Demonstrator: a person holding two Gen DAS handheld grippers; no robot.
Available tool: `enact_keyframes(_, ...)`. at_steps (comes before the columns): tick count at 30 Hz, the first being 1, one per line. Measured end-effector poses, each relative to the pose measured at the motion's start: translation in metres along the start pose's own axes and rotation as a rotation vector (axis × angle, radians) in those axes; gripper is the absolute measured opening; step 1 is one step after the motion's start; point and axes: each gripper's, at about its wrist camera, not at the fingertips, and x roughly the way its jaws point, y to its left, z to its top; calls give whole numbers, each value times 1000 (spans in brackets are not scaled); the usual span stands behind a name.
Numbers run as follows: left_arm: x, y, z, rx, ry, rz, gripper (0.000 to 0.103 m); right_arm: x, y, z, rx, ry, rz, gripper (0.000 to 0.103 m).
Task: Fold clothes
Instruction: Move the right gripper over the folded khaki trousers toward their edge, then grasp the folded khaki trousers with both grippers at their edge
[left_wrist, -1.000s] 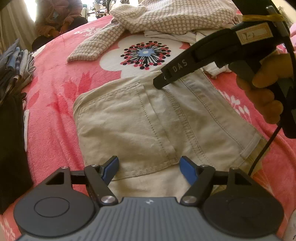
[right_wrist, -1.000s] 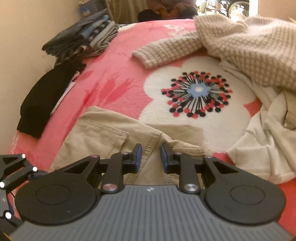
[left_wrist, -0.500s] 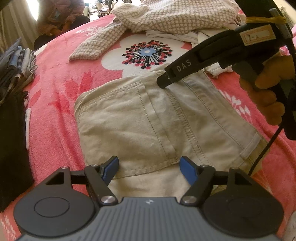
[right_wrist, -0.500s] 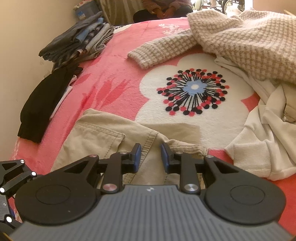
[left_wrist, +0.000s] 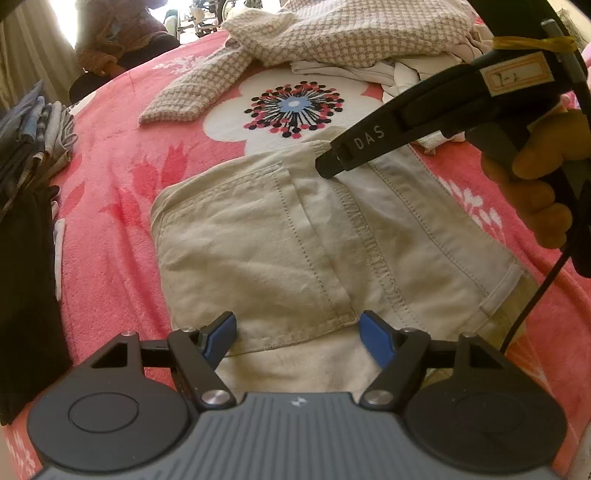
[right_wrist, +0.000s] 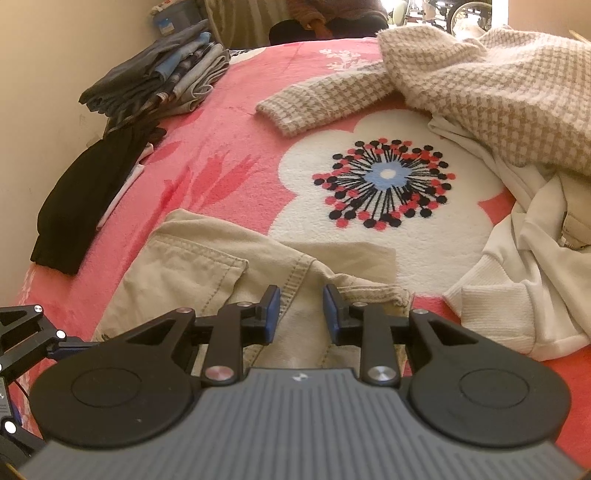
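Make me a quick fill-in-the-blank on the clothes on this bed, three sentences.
1. The beige trousers lie on a blanket that is mostly ____.
2. The checked sweater partly covers a ____ garment.
3. Beside the wall, the stack of folded clothes sits behind a ____ garment.

Missing words: pink; white; black

The right gripper, jaws narrowly parted, sits over the beige trousers near the pink blanket's near edge.
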Motion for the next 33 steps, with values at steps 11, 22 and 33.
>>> enact_keyframes(11,-1,-2,0,10,-2,16,75,0,-2,0,7,0,12,25)
enact_keyframes(22,-32,44,-20,-59,-100,-45,76,-19,-27,0,155,-41,101,30)
enact_keyframes(33,10,135,-48,-323,-35,-417,77,-47,-119,-53,532,-51,310,61)
